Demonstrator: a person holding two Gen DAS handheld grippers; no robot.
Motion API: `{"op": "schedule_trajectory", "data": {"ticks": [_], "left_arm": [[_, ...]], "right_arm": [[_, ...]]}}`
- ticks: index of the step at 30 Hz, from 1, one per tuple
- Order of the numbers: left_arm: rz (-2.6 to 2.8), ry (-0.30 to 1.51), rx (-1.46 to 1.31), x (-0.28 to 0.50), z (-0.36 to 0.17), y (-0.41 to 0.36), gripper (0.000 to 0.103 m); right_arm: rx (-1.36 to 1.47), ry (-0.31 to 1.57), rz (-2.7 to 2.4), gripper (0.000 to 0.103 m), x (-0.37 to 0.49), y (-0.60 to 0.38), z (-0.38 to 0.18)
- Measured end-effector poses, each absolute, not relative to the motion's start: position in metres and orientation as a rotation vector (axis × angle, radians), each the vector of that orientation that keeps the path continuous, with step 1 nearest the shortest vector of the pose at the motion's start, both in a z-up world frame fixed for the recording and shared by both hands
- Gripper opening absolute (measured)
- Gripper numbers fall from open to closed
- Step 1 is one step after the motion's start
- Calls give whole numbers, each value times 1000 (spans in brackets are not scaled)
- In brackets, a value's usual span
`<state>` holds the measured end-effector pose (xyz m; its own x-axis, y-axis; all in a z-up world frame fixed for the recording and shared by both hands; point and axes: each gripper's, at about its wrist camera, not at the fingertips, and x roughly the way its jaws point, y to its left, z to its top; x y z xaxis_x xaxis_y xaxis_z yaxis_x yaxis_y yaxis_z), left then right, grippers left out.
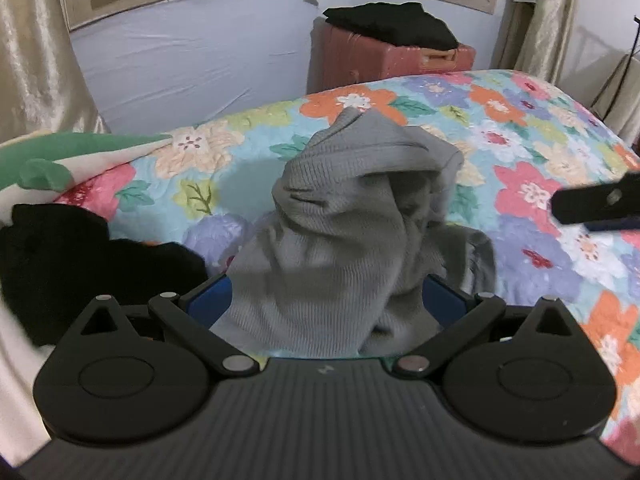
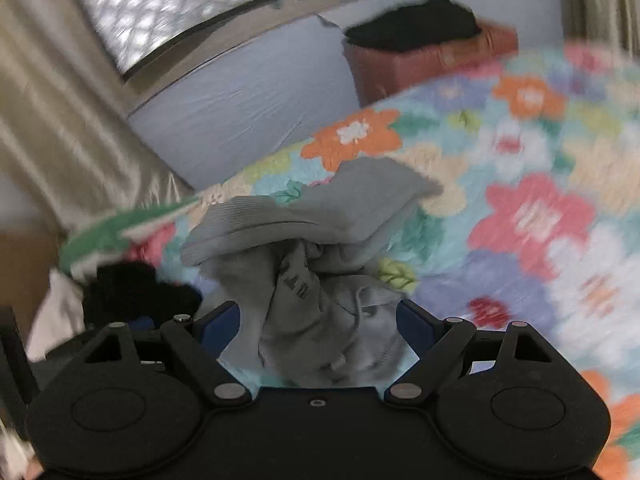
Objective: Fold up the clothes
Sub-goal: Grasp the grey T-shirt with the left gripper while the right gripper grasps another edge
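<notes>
A crumpled grey knit hoodie point(image 1: 352, 216) lies bunched on the flowered bedspread point(image 1: 520, 152). My left gripper point(image 1: 326, 300) has its blue pads spread wide on either side of the grey cloth, which fills the gap between them. In the right wrist view the same hoodie point(image 2: 320, 240) with its drawstring sits between the wide-spread pads of my right gripper point(image 2: 318, 320). The tip of the right gripper point(image 1: 596, 200) shows at the right edge of the left wrist view. The right wrist view is blurred by motion.
A black garment point(image 1: 72, 264) lies at the left on the bed, next to a green and white cloth point(image 1: 60, 160). A pink suitcase point(image 1: 380, 60) with folded black clothes point(image 1: 392, 24) on top stands behind the bed. Curtains point(image 1: 36, 60) hang at both sides.
</notes>
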<state>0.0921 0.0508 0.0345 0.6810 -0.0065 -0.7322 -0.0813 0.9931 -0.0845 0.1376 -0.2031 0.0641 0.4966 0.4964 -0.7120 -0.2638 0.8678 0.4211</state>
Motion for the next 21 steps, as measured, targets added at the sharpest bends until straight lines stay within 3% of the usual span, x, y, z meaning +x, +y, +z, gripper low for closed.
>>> {"op": "schedule_trajectory", "data": {"ticks": [6, 16, 19, 21], "left_arm": [[40, 809, -150, 132, 10, 51, 101], [115, 950, -108, 193, -57, 46, 103], [110, 934, -233, 191, -67, 58, 103], [108, 935, -248, 191, -66, 58, 103]], "right_arm": [[495, 958, 478, 89, 180, -212, -7], [530, 1007, 516, 91, 227, -204, -69], [499, 969, 542, 91, 221, -188, -77], [595, 991, 568, 84, 221, -182, -83]]}}
